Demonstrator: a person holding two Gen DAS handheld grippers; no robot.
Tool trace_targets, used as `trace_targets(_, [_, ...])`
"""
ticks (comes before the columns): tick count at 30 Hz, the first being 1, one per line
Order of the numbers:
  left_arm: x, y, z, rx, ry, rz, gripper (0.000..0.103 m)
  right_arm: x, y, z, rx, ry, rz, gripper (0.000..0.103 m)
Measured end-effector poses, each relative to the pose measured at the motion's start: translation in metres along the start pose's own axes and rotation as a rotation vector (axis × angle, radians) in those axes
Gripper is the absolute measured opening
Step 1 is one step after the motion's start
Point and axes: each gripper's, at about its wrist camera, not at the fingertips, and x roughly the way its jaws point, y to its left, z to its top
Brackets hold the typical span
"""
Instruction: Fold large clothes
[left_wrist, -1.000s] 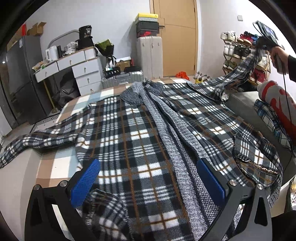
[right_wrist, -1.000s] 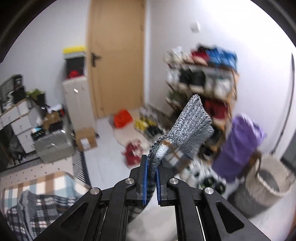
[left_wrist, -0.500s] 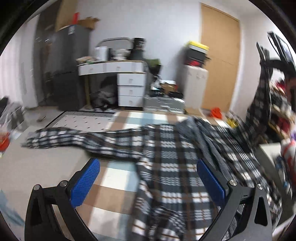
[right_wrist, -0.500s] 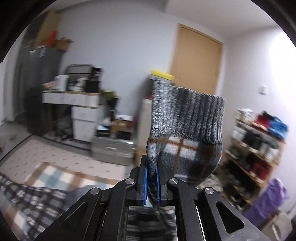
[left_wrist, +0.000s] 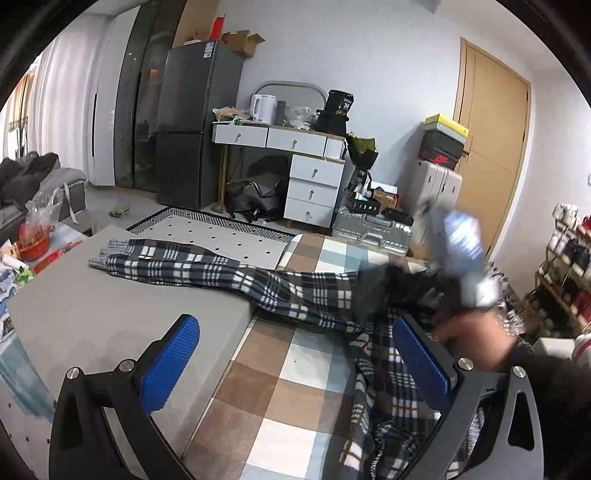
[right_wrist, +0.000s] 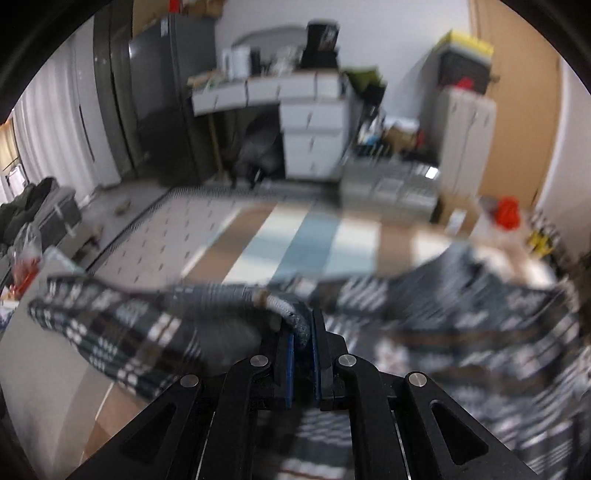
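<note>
A dark plaid fleece garment (left_wrist: 288, 288) lies on a checked bedspread (left_wrist: 295, 391), with one sleeve (left_wrist: 159, 260) stretched left onto a grey surface. My left gripper (left_wrist: 291, 365) is open and empty above the spread, left of the garment's body. My right gripper (right_wrist: 303, 339) is shut on the grey ribbed cuff (right_wrist: 291, 317) of the other sleeve and holds it low over the garment (right_wrist: 461, 325). The right hand and its gripper show blurred in the left wrist view (left_wrist: 461, 291).
A grey platform (left_wrist: 110, 317) adjoins the bed on the left. Beyond it stand a white drawer desk (left_wrist: 295, 166), a dark fridge (left_wrist: 192, 125), a silver suitcase (left_wrist: 369, 225) and a shoe rack (left_wrist: 569, 266). A red bowl (left_wrist: 33, 240) sits far left.
My right gripper has swung the held sleeve down from high in the air to low over the garment. My left gripper has turned left, toward the stretched sleeve.
</note>
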Motion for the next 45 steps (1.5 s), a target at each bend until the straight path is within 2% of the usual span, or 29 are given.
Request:
trace_targets(5, [-0.002,0.003,0.001,-0.002,-0.006,-0.037,0.102,0.027,0.005,-0.017,0.035,0.096,0.053,0.010])
trace_targets(6, [-0.003,0.003,0.002,-0.003,-0.008,-0.040,0.102,0.029,0.003,-0.020,0.048,0.132,0.086,0.017])
trace_targets(8, [-0.004,0.004,0.002,-0.003,-0.012,-0.046,0.102,0.029,-0.003,-0.021,0.064,0.207,0.175,0.052])
trace_targets(9, [-0.004,0.004,0.003,-0.002,-0.014,-0.047,0.102,0.028,-0.005,-0.024,0.076,0.237,0.240,0.083])
trace_targets(10, [-0.004,0.005,0.002,-0.004,-0.015,-0.049,0.102,0.022,-0.009,-0.027,0.090,0.245,0.310,0.097])
trace_targets(11, [-0.005,0.005,0.003,-0.004,-0.015,-0.049,0.102,0.023,-0.002,-0.026,0.096,0.247,0.327,0.097])
trace_targets(14, [-0.005,0.006,0.002,-0.005,-0.017,-0.045,0.102,0.001,-0.020,-0.028,0.132,0.267,0.456,0.097])
trace_targets(15, [-0.005,0.006,0.002,-0.003,-0.017,-0.040,0.102,-0.010,-0.032,-0.027,0.143,0.249,0.477,0.097])
trace_targets(17, [-0.003,0.004,0.001,0.002,-0.011,-0.037,0.102,-0.027,-0.053,-0.017,0.144,0.192,0.453,0.098])
trace_targets(18, [-0.002,0.003,0.001,0.006,-0.008,-0.035,0.102,-0.034,-0.067,-0.013,0.144,0.163,0.425,0.100])
trace_targets(20, [-0.001,-0.001,-0.001,0.018,-0.008,-0.026,0.102,-0.041,-0.106,-0.008,0.154,0.124,0.264,0.102])
trace_targets(22, [-0.001,-0.004,-0.002,0.030,-0.008,-0.019,0.102,-0.034,-0.144,-0.007,0.164,0.155,0.105,0.102])
trace_targets(24, [0.000,-0.008,-0.004,0.046,-0.005,-0.010,0.102,-0.025,-0.175,-0.012,0.169,0.206,-0.011,0.102])
trace_targets(27, [0.003,-0.013,-0.006,0.062,0.001,-0.003,0.102,-0.016,-0.221,-0.029,0.183,0.268,-0.113,0.102])
trace_targets(30, [0.005,-0.017,-0.007,0.069,0.009,0.002,0.102,0.001,-0.246,-0.056,0.171,0.397,-0.153,0.102])
trace_targets(33, [0.007,-0.021,-0.008,0.083,0.012,0.014,0.102,-0.003,-0.237,-0.062,0.086,0.393,-0.163,0.101])
trace_targets(37, [0.007,-0.024,-0.008,0.098,0.014,0.023,0.102,-0.019,-0.231,-0.066,0.072,0.429,-0.187,0.101])
trace_targets(38, [0.007,-0.026,-0.009,0.102,0.009,0.030,0.102,-0.030,-0.230,-0.067,0.080,0.416,-0.198,0.101])
trace_targets(39, [0.006,-0.025,-0.008,0.103,0.005,0.033,0.102,-0.048,-0.227,-0.067,0.090,0.368,-0.195,0.101])
trace_targets(41, [0.008,-0.022,-0.008,0.092,0.011,0.037,0.102,-0.087,-0.216,-0.069,0.122,0.271,-0.127,0.101])
trace_targets(45, [0.021,-0.009,-0.007,0.042,0.084,0.020,0.102,-0.170,-0.180,-0.084,0.196,0.118,0.040,0.102])
